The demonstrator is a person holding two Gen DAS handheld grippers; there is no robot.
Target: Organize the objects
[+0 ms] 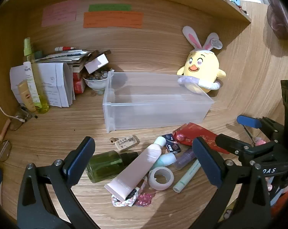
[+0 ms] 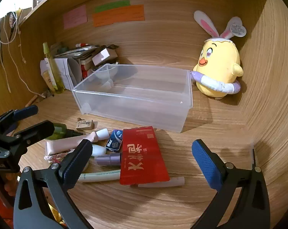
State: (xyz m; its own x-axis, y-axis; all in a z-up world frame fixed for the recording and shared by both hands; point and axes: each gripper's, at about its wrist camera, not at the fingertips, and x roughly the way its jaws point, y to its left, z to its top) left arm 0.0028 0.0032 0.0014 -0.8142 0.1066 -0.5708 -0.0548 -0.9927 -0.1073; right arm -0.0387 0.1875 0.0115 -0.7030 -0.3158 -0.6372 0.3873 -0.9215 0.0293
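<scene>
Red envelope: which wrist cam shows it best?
Right wrist. The red envelope lies flat and nearly whole there, gold lettering facing the camera, between that gripper's open fingers. In the left wrist view the envelope sits far right, foreshortened, partly hidden behind a finger.

Warm, fairly dim indoor light falls from above and in front, throwing soft shadows behind the plush chick and the clear plastic bin. Fisheye distortion bends the wooden table and darkens the corners; the far paper notes are blurred and unreadable.
</scene>
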